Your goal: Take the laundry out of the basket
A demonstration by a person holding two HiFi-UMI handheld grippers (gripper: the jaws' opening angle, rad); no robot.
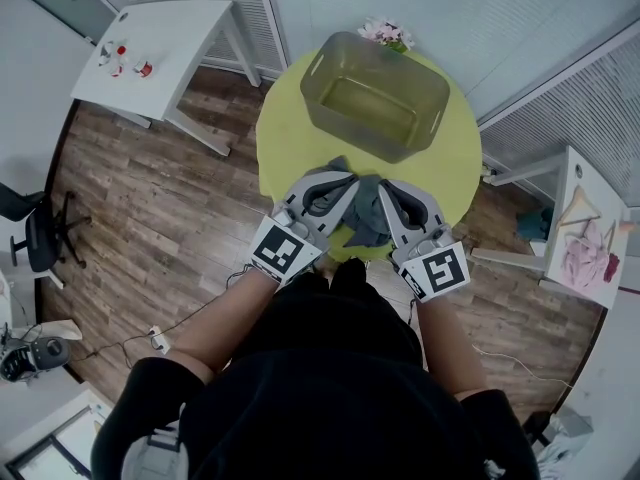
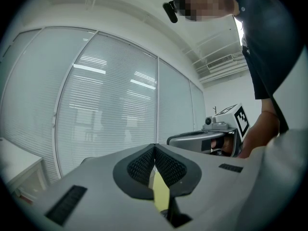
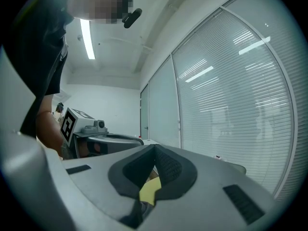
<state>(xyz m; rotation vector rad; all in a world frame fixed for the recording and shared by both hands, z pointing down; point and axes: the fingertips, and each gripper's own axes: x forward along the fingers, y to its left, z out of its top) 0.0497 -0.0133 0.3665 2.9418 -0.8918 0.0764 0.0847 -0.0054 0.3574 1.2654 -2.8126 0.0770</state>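
Grey laundry (image 1: 365, 218) sits on the tabletop (image 1: 290, 138) between my left claw (image 2: 155, 148) and right claw (image 3: 155, 147). Both are squeezed together on nothing. The basket (image 1: 322, 68) beyond seems empty.

**Shut jaws against a wall of blinds**

The grey right gripper (image 3: 155, 149), fitted with black ribbed pads, is seen with its jaws brought together at the tips, and nothing is caught between them. A patch of yellow-green table surface (image 3: 150, 191) is glimpsed through the gap below the pads. To the left, the grey left gripper (image 3: 134, 139), topped by its black-and-white marker cube, is held level by a bare forearm (image 3: 45, 129). White slatted window blinds (image 3: 231, 95) are spread across the right. A long ceiling strip light (image 3: 87, 37) is lit at the far left.
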